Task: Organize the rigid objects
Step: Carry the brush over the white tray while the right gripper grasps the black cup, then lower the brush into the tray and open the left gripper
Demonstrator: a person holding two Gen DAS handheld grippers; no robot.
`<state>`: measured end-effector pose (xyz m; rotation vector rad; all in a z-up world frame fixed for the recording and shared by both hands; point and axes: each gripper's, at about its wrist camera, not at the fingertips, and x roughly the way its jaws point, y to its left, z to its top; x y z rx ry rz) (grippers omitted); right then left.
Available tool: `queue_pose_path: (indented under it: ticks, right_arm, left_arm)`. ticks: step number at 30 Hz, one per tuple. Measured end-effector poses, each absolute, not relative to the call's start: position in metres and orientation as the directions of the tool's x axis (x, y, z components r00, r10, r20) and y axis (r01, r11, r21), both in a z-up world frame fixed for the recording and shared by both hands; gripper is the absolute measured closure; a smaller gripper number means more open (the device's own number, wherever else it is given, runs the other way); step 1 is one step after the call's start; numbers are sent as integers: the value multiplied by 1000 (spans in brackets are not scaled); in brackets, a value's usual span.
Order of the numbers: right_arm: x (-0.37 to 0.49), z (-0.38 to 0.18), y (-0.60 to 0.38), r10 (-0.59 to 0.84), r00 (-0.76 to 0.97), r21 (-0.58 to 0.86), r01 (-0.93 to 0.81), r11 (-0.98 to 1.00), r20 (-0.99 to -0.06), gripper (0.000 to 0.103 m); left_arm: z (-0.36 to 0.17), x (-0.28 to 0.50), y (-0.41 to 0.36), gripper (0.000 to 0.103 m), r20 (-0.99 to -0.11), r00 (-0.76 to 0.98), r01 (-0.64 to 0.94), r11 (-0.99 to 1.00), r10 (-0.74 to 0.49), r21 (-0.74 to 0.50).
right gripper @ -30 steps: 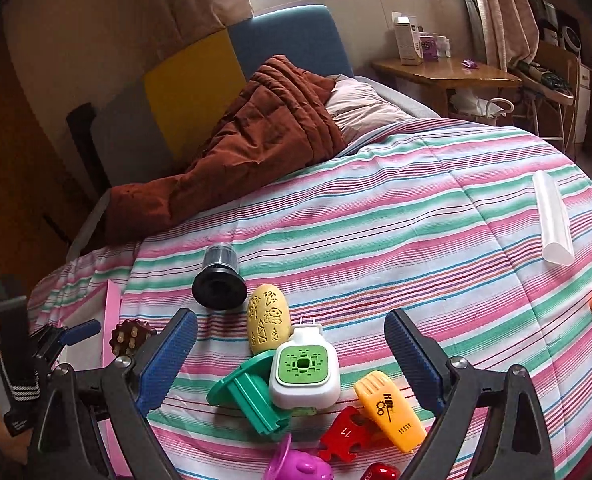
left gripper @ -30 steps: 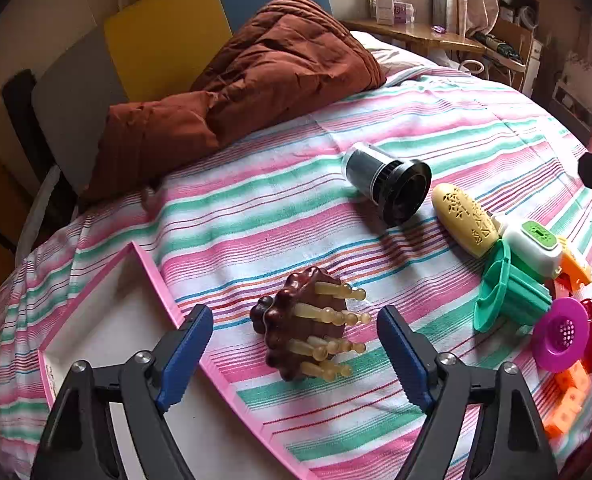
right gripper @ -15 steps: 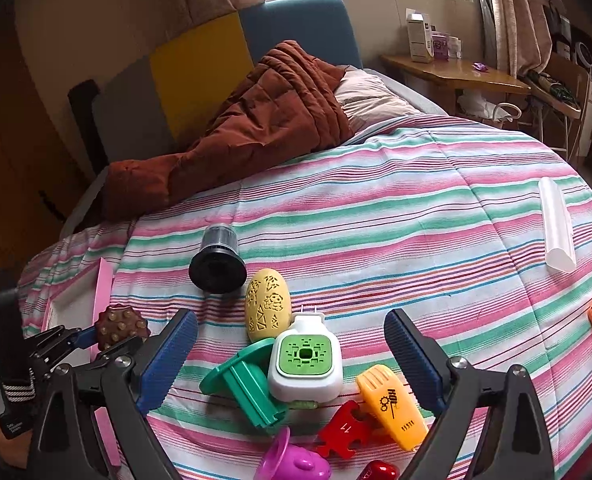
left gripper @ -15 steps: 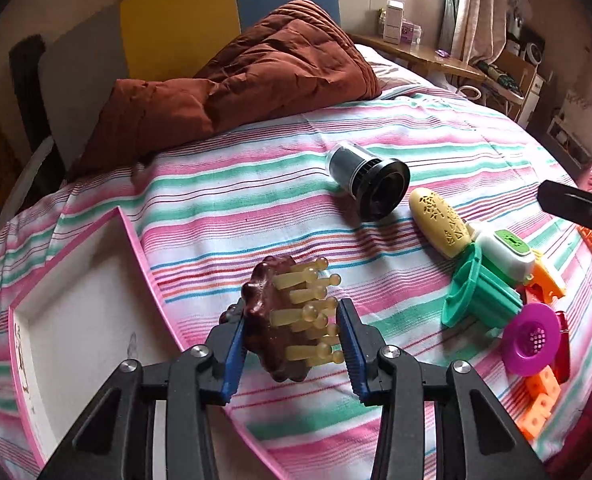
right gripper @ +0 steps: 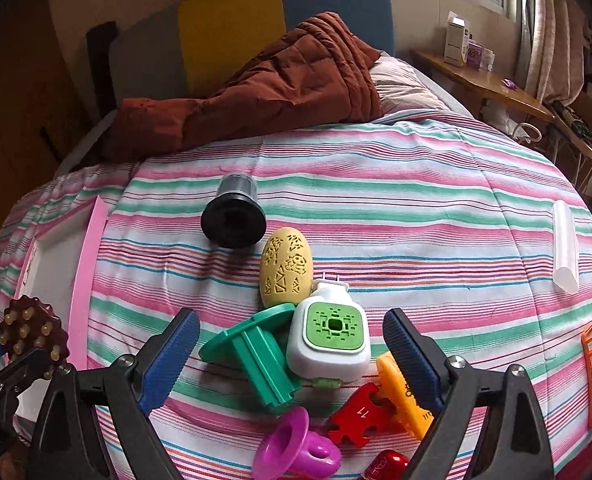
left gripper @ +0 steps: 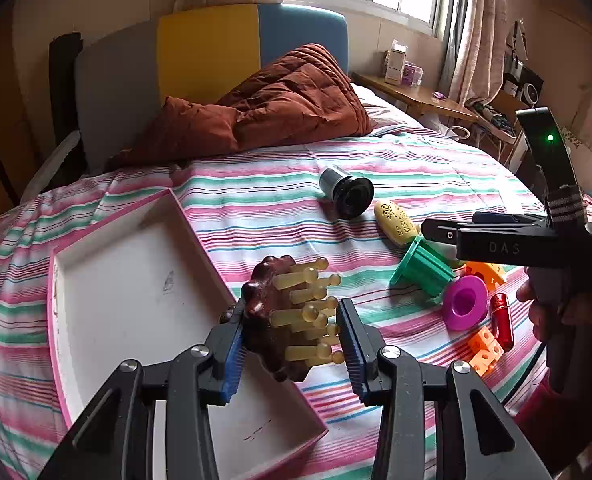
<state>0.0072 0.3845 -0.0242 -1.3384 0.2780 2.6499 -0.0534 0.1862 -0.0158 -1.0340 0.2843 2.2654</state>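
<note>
Brown massage brush (left gripper: 284, 320) sits clamped in the left claw (left gripper: 292, 334), above the pink tray's (left gripper: 200, 236) near-right rim; carry it further left before releasing. Right claw (right gripper: 292, 364) hangs wide, empty.

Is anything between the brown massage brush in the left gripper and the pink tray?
Nothing visible. The left gripper holds the brush over the near rim of the tray, and the white tray floor beside it has nothing on it.
</note>
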Motion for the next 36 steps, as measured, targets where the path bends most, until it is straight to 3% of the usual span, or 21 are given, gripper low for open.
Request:
queue_pose_path:
  ticks: [11,19,20,22,23,24,33,36]
  right_arm:
    - [-78,-14,368,66,-559,32,-164,-986,-826,8]
    - [-157,-55,377,88,-402,-15,-182,-983,-911,9]
    - [-163,-61,374,86,-383,-21,-173,-985,-920,11]
    - [-170,-73,368,73,-342,-22,-150,-988,-937,30]
    - [-172,-79,364,73,-319,-29,-141,-990,-945,44]
    - [-172,-83,360,69,-311,-29,-133,-991,-948,46]
    - [-139,-83,327,23,-303,-17,-25,-1000,-953,47]
    - [-113,-81,296,116,-338,-148,70,-987,-934,47]
  left_arm:
    - [-17,-53,136,60,-742,-558,-506,-861,371,-50]
    - [-22,-59,120,60,-751,-569,-467,-883,334,-39]
    - [-23,-60,119,60,-752,-568,-466,-884,334,-41]
    - [-24,-60,118,60,-755,-566,-463,-886,332,-42]
    - [-25,-60,118,60,-756,-565,-461,-886,332,-44]
    - [-25,-60,117,60,-756,-564,-460,-887,333,-48]
    - [-26,-56,113,60,-754,-564,-451,-890,338,-62]
    - [-26,-53,107,60,-753,-564,-442,-894,339,-71]
